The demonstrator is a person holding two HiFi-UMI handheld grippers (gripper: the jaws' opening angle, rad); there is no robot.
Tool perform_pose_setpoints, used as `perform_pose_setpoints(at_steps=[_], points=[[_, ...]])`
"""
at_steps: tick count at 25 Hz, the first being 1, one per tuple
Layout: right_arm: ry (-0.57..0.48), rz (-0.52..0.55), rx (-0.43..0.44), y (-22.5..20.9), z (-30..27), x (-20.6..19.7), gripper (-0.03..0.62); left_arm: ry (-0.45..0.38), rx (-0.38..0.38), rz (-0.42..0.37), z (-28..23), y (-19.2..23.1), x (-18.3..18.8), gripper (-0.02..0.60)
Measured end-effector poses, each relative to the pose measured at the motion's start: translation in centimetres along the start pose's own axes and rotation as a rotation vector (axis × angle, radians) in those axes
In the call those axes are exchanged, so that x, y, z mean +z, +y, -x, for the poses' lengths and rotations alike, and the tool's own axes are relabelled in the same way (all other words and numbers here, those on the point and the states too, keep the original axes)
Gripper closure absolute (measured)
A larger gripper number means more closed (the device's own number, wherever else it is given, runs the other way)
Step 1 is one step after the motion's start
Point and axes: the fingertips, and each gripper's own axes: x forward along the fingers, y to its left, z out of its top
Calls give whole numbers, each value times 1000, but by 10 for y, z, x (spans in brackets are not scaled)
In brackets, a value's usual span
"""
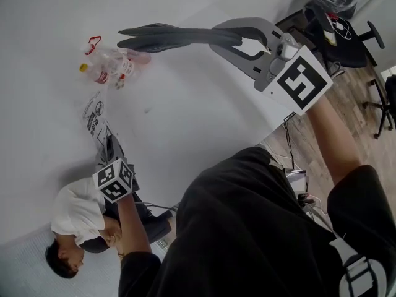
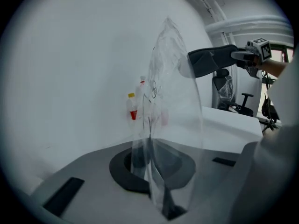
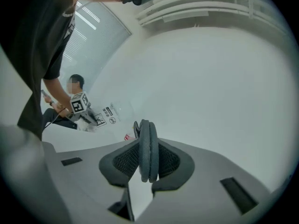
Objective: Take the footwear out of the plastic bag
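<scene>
1. Task item: the pair of dark slippers (image 1: 179, 37) is out of the clear plastic bag (image 1: 96, 117). The two are held flat against each other in the air above the white desk (image 1: 198, 116), well apart from the bag.
2. Right tongs (image 3: 148, 161): closed on one end of the pair, with both slippers pressed between the pads. The free ends project unsupported toward the left of the head view.
3. Left tongs (image 2: 152, 171): fully closed on a fold of the bag, which rises limp from the pinch and appears empty.
4. Step in hand, as judged: removal looks complete, and setting the items down is what is left.
   - Maintain pad pressure until the slippers rest on the desk. The grip is at one end only, so the two may slide against each other.
   - Lower them onto a bare area, clear of the wrapped bottles (image 1: 111, 67) lying on the desk beyond the bag.
   - Release the bag separately, away from the slippers.
5. Right arm pose: extended forward and raised, with the tongs near level and the marker cube facing the head camera.
6. Left arm pose: drawn in low at the person's left, with the tongs tipped somewhat downward toward the desk.
</scene>
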Motion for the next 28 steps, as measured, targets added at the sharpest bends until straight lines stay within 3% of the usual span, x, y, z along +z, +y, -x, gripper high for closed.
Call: perform_pose_setpoints(at_steps=[4, 8, 18, 28], points=[[-9, -92, -135, 0, -1, -9, 514, -85, 32, 48, 8, -29, 30, 557], [6, -176, -168, 19, -2, -27, 514, -116, -6, 57, 6, -63, 32, 557], [113, -348, -186, 66, 13, -92, 514, 38, -90, 107, 3, -112, -46, 557], [142, -381, -174, 80, 16, -105, 514, 53, -119, 96, -1, -124, -52, 557]])
